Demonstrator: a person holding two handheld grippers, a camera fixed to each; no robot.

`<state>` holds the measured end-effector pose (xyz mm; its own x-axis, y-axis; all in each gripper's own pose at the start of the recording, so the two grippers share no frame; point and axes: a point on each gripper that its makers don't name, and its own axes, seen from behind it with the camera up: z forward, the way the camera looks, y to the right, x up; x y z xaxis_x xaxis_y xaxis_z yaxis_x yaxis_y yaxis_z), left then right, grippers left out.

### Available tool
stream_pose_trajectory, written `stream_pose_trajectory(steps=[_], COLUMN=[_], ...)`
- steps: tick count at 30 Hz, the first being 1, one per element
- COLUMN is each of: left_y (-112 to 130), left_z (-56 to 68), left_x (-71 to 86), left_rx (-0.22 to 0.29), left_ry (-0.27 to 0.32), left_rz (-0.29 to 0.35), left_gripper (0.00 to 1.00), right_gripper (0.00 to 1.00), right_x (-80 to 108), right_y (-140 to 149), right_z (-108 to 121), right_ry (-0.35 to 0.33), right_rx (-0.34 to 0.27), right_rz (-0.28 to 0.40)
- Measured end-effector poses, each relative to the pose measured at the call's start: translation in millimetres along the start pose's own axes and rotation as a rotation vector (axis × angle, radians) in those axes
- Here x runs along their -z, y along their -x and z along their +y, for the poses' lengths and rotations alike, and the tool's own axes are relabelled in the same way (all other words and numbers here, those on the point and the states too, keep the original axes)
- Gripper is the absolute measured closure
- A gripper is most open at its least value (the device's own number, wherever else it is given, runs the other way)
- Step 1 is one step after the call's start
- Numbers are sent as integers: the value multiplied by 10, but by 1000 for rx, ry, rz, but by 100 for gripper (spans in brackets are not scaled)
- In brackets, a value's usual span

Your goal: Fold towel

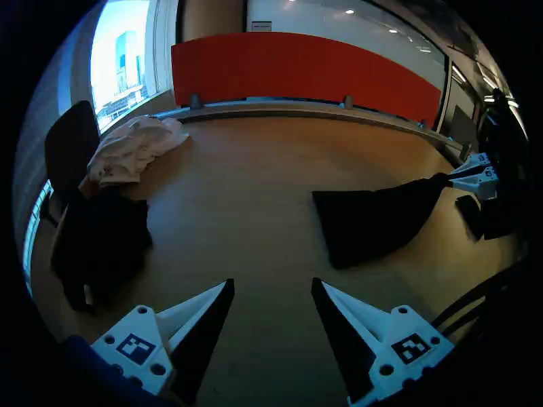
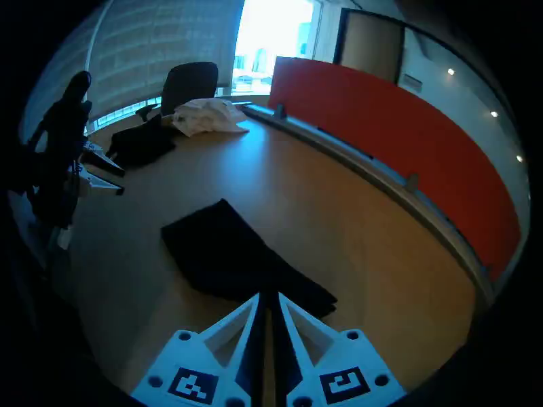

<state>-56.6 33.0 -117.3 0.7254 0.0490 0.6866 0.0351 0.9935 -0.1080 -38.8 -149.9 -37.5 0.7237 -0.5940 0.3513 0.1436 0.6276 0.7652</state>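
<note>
No words, numbers or brand names are showing legibly. Black-and-white square code markers point(image 1: 136, 348) are sitting on the left gripper point(image 1: 272, 281) at seven and five o'clock in the left gripper view. Matching ones are sitting on the right gripper point(image 2: 269, 296) around six o'clock in the right gripper view. A small wall sign point(image 1: 261, 26) at twelve o'clock is appearing too tiny to read.

- Black cloth towel point(image 2: 224, 258): soft, matt weave.
- Pale brown wooden tabletop point(image 1: 258, 190): smooth, with a faint sheen.
- Crumpled white cloth heap point(image 1: 132, 149): soft and wrinkled.
- Red divider panel point(image 1: 298, 68): flat, matt.
- Grey metal rail point(image 1: 305, 108): smooth, dull.
- Left gripper point(image 1: 271, 285): hard white matt plastic fingers with black inner faces.
</note>
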Motion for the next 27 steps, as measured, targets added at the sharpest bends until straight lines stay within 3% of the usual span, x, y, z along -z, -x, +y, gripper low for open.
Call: stream_pose_trajectory(steps=[15, 27], left_y=[0, 31], left_z=[-26, -32], left_x=[40, 89], left_rx=[3, 22], left_ry=[0, 7], left_rz=[6, 11], left_gripper=[16, 16], right_gripper=[95, 95], right_x=[-89, -266], right_y=[-237, -560], right_z=[-39, -203], right_ry=[-21, -67], right_rx=[25, 77], right_rz=[21, 44])
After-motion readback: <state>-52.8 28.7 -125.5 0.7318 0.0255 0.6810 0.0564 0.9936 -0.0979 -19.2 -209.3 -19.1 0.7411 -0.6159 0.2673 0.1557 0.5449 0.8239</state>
